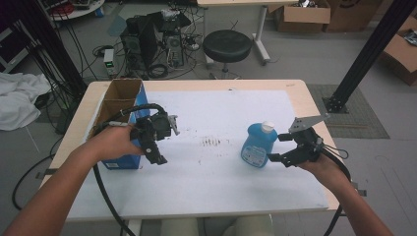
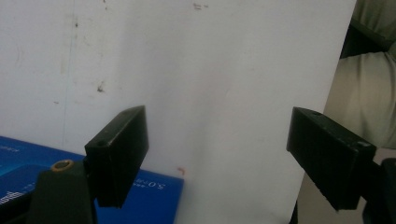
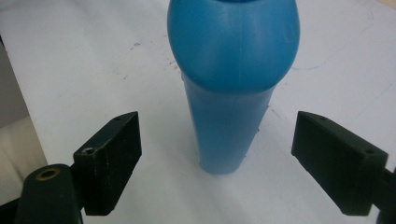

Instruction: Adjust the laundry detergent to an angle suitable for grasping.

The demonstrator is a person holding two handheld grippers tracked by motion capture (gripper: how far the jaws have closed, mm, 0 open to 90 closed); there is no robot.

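My right gripper (image 1: 275,147) is the one in play here: the blue bottle (image 1: 259,144) stands just off its tips at about 9 o'clock in the high view, upright on the white table (image 1: 211,187), long axis vertical. Through the right gripper view the bottle (image 3: 232,84) sits dead centre at 12 o'clock, jaws spread wide on either side, not touching it. Translucent blue plastic, rounded shoulders, white cap. My left gripper (image 1: 156,136) is well apart by the cardboard box (image 1: 120,101), jaws also spread, nothing between them.

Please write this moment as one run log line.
right gripper: open, jaws either side of blue bottle, no contact | left gripper: open, empty
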